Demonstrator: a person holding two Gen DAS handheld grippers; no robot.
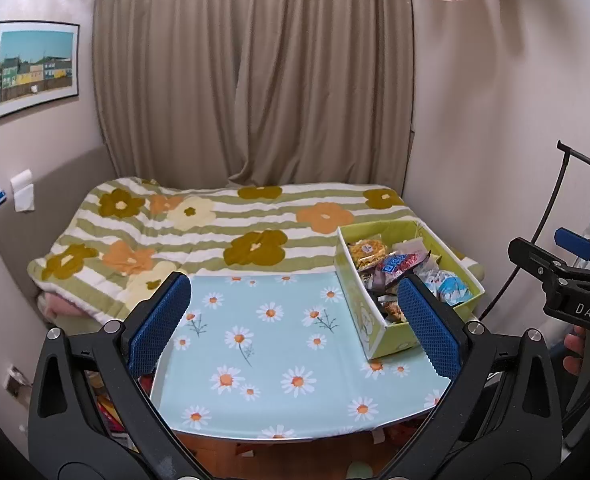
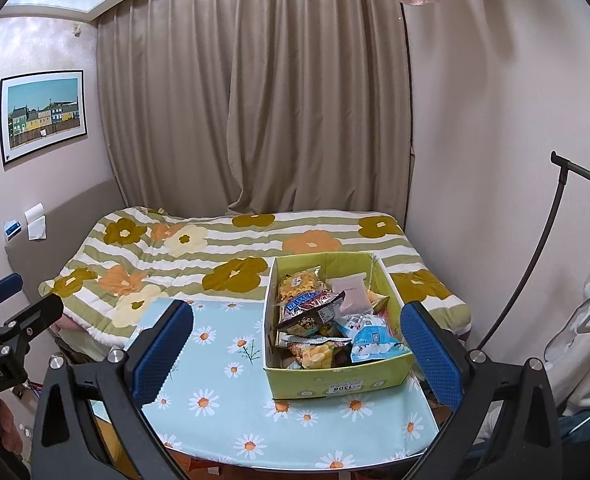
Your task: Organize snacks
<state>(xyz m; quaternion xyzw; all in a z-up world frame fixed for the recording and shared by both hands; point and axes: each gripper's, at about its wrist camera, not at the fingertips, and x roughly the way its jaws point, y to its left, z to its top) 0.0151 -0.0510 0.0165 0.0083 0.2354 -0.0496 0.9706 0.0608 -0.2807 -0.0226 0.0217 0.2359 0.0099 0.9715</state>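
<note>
Left wrist view: a green cardboard box (image 1: 391,336) of snack packets (image 1: 395,268) is seen at the right side of a desk (image 1: 255,360) covered in daisy-print cloth, with a flowered bed (image 1: 175,232) behind. The left gripper (image 1: 295,328) is held above the desk's near edge, its blue-padded fingers (image 1: 163,320) spread wide and nothing held between them. The right gripper (image 1: 567,276) is glimpsed at the right edge; its opening cannot be told here.

Right wrist view: the box's long axis is seen running from the near edge towards the bed, the labelled short end facing the camera. The right gripper (image 2: 299,348) is spread wide and empty, framing the box. The packets are judged light, crinkly, slippery and easily crushed; a pinch on a sealed edge is advised. The box is likely light but flexible, best taken by a wall.
</note>
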